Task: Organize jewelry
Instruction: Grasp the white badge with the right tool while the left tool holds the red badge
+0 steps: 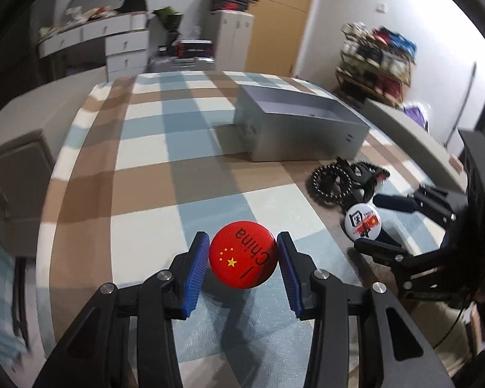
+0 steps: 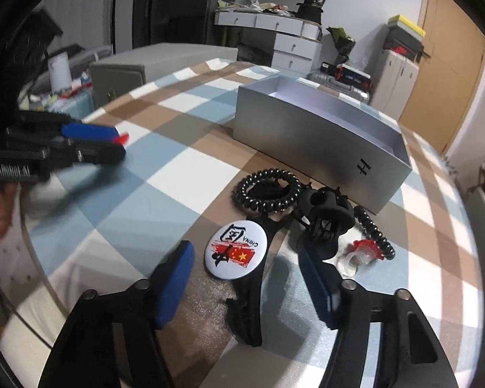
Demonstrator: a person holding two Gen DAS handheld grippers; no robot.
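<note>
A: Left wrist view first. What is the left gripper (image 1: 242, 258) doing?

B: Its ribbed blue pads (image 1: 195, 274) are clamped on the rim of a glossy, domed red badge (image 1: 243, 254) printed with yellow stars and "China", held just above the soft checked cloth of the table (image 1: 145, 148), near its close edge.

A: And to the right?

B: The right gripper (image 1: 368, 221), black and angular, has its fingers on either side of a round white badge (image 1: 362, 220) without pressing it. Beyond lie black hair accessories (image 1: 346, 182), and a matte grey rectangular box (image 1: 304, 129) stands open-topped toward the far right corner.

A: Right wrist view?

B: The right gripper (image 2: 245, 268) stands apart around the white badge (image 2: 235, 249), which is flat, shiny, with a red flag and "CHINA". It rests on a thin black clip (image 2: 252, 294). A coiled black hair tie (image 2: 268, 190), a matte claw clip (image 2: 326, 223) and a small red-and-clear piece (image 2: 360, 253) lie between badge and box (image 2: 320, 142).
</note>
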